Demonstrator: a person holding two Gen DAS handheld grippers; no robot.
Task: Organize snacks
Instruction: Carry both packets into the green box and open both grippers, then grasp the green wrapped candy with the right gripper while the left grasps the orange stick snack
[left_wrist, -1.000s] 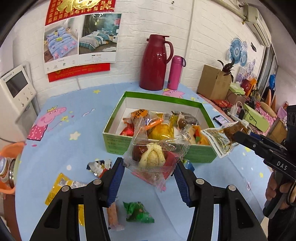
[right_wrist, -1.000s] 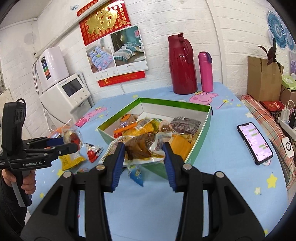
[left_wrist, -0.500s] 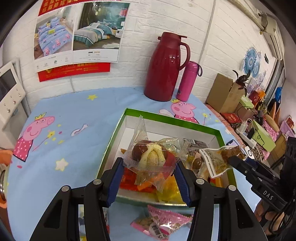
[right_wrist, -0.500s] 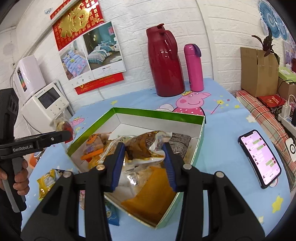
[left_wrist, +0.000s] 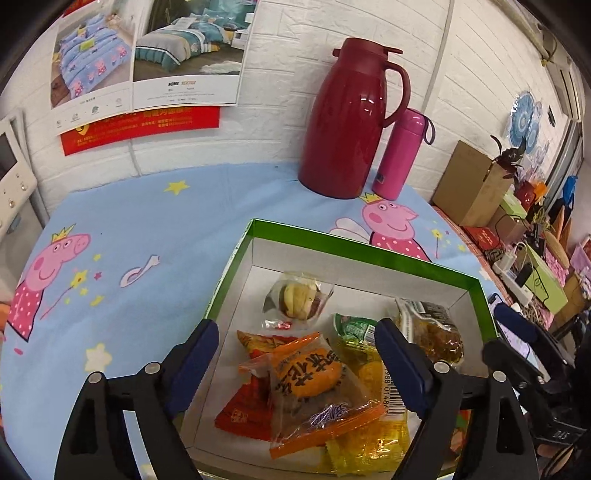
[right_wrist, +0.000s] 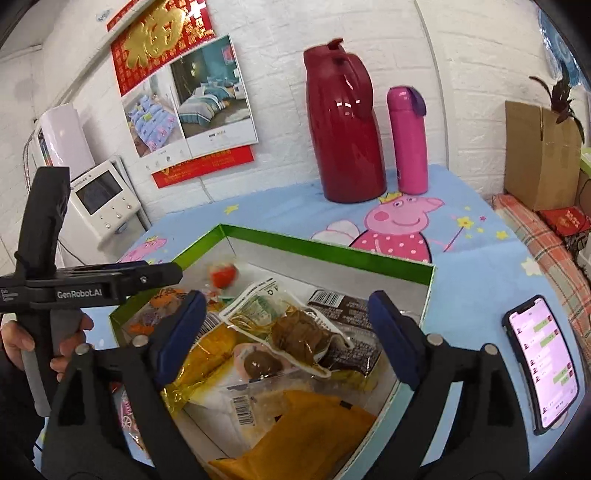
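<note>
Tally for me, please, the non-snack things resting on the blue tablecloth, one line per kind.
Red jug: 1
Pink bottle: 1
Green box: 1
Phone: 1
Total: 4

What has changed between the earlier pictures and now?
Both hand-held grippers moved forward over the green box and opened. The left dropped its clear bun packet into the box's far part; the right released its brown snack packet onto the pile. Box, red jug, pink bottle stayed.
</note>
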